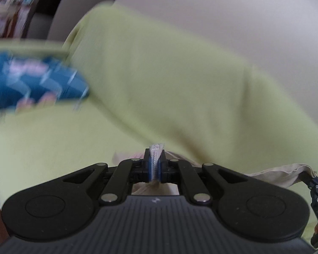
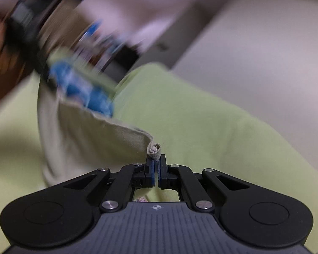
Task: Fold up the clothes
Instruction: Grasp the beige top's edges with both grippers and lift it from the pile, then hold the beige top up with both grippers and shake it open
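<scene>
Both grippers pinch corners of the beige cloth, lifted over the green bed: left gripper and right gripper clamped tight, blue garment at ten o'clock

A soft, light green cover is spread over the big thing that holds it all up, and it fills most of both views. It rises in a rounded hump at the back and lies flatter near the front. A blue piece of clothing with light marks on it lies on the green cover, at the left side. It is too blurry to tell what kind it is.
</scene>
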### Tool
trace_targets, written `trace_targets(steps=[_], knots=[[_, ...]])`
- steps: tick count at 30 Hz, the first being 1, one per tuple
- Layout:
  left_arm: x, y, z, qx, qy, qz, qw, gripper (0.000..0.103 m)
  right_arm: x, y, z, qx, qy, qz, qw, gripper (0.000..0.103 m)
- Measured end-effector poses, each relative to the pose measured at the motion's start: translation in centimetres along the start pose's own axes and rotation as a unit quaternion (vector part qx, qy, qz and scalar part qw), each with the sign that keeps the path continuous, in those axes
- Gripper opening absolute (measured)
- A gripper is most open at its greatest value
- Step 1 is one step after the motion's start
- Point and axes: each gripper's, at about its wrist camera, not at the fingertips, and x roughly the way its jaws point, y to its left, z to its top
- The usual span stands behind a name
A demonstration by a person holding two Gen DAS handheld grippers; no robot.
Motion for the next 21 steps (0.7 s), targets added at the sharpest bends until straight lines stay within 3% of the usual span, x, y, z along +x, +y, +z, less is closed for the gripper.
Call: trace_targets(steps=[2,8,12,15,18,21], knots=[[-3.6,-3.1,2.0,0.035,-0.026,-0.018,0.9989,0.003,-3.9,-1.8,2.3,0.030,-0.007,-0.021,0.999,0.000],[-12.1,-11.8,3.7,0.094,-0.071,-0.085,0.9894,0.003,-16.9,-5.5,7.4,0.083,-0.012,-0.089,0.992,0.000],[-17.8,-17.6,4.7,0.132,-0.100,-0.130,0.9776,0.003,-25.5,-7.9,9.8,0.096,-0.021,-0.135,0.986,0.000],[-22.0,-21.9,5.5,0.160,-0.122,-0.163,0.9659,0.003,-31.0,-10.4,9.7,0.091,-0.022,-0.173,0.980,0.000],[-21.8,-25.5,4.0,0.166,-0.103,-0.188,0.9626,0.003,-34.4,-11.7,9.6,0.095,-0.011,-0.201,0.975,0.000],[-17.8,-29.2,1.9,0.161,-0.038,-0.207,0.9642,0.003,-34.6,-13.8,7.1,0.111,0.028,-0.215,0.970,0.000]])
